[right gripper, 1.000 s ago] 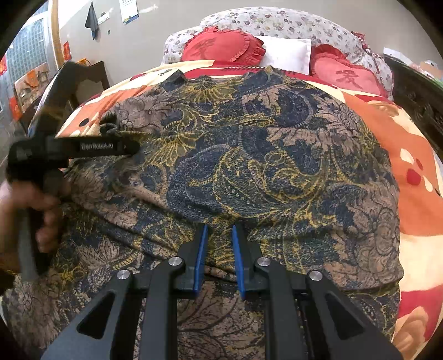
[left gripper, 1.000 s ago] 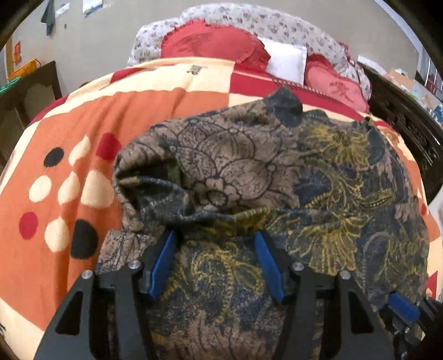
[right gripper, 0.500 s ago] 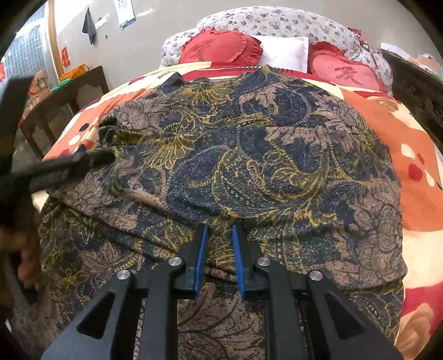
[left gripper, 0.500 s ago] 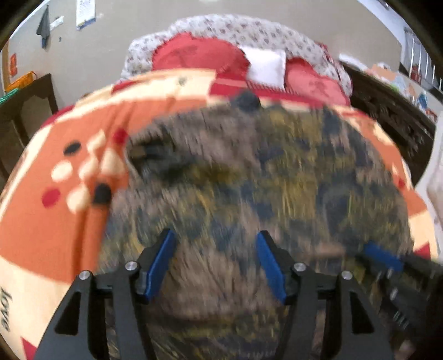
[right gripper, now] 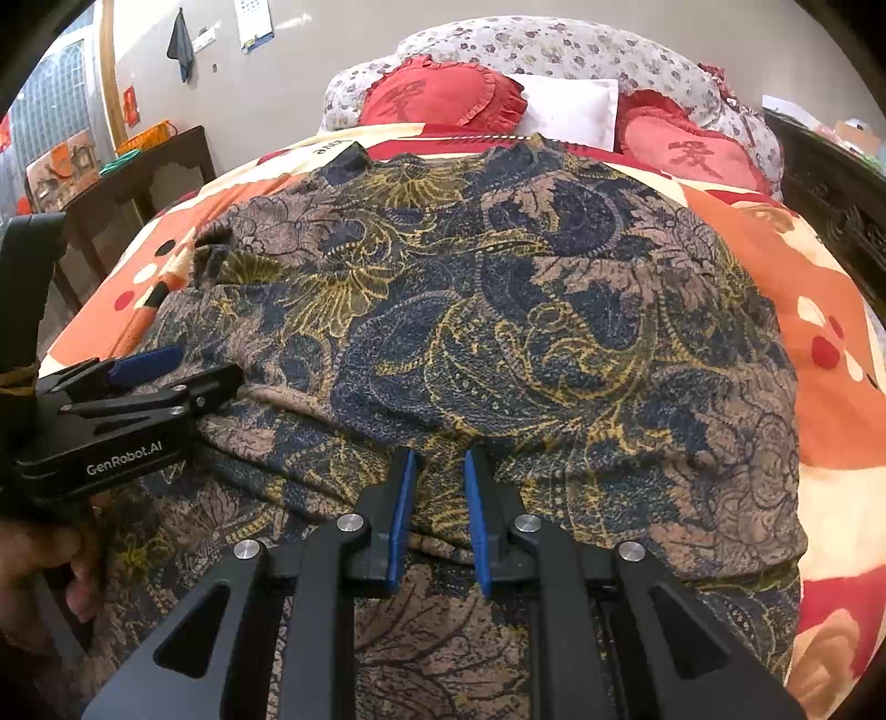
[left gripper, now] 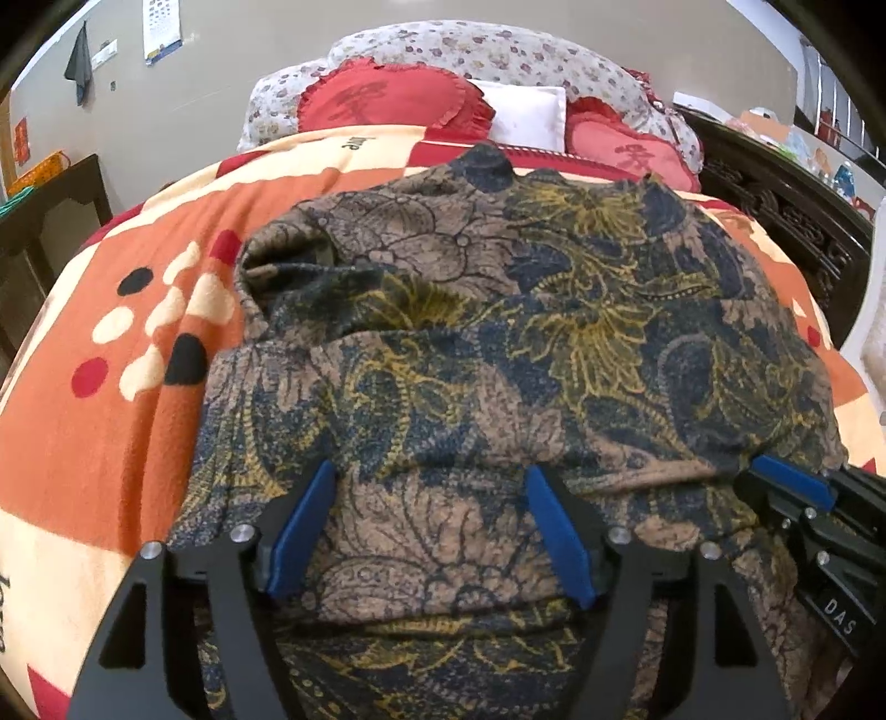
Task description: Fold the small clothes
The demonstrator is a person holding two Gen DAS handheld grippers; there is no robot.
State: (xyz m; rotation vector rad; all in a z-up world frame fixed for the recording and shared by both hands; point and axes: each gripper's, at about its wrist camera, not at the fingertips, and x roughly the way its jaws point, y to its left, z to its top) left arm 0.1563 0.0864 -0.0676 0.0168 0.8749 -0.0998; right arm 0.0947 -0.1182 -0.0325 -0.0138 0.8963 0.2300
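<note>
The patterned garment (right gripper: 554,332) lies spread over the orange blanket (left gripper: 111,432) on the bed. The right gripper (right gripper: 438,498) has its jaws nearly together, pinching a fold at six o'clock. The left gripper (left gripper: 429,526), at nine o'clock of it, is opening its jaws wide, cloth beneath ungripped.

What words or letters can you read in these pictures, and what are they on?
"GenRobot.AI": white letters on the side of the left gripper.
"DAS": white letters on the right gripper; the rest is cut off.
"love": black letters on the blanket, upside down here.
One big character on each red heart pillow; I cannot read them.
Wall calendar: print too small to read.
</note>
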